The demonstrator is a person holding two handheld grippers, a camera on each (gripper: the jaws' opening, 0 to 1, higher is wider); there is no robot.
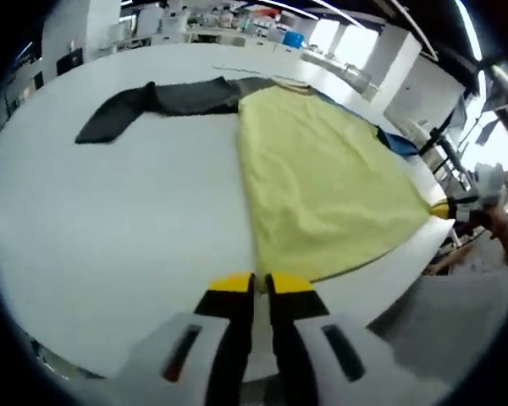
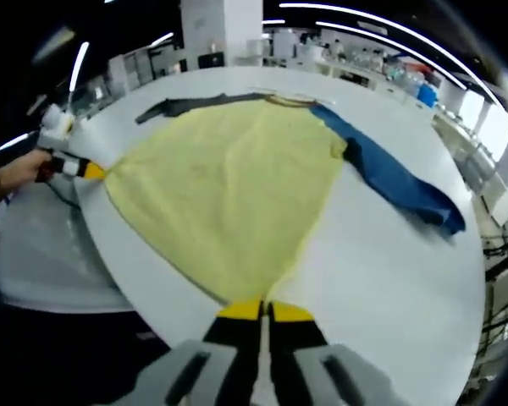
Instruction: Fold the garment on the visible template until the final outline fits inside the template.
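I have a white surface (image 1: pixel 110 220) under both cameras, and the garment lies spread across it: a long-sleeved shirt with a yellow body (image 1: pixel 322 186), a dark grey sleeve (image 1: pixel 152 103) and a blue sleeve (image 2: pixel 398 182). In the left gripper view the yellow body runs from the upper middle of the frame down to the lower middle, with the grey sleeve stretched out flat to the upper left. In the right gripper view the body fills the centre, and the blue sleeve trails off to the right.

My left tongs (image 1: pixel 260 283) at the bottom of their view look closed on one bottom corner of the hem, the yellow tips together with the cloth edge right at them. My right tongs (image 2: pixel 263 311) look the same in their own view, pinched shut on the other hem corner; they also show small at the right edge of the left gripper view. The hem between the two corners is pulled fairly taut.

As I judge it, folding has barely started. Both sleeves are fully extended, and the body is a single flat layer. I cannot make out any template outline on the surface, so I cannot say how far the outline overshoots it. Sleeves and body folds are all left to do.
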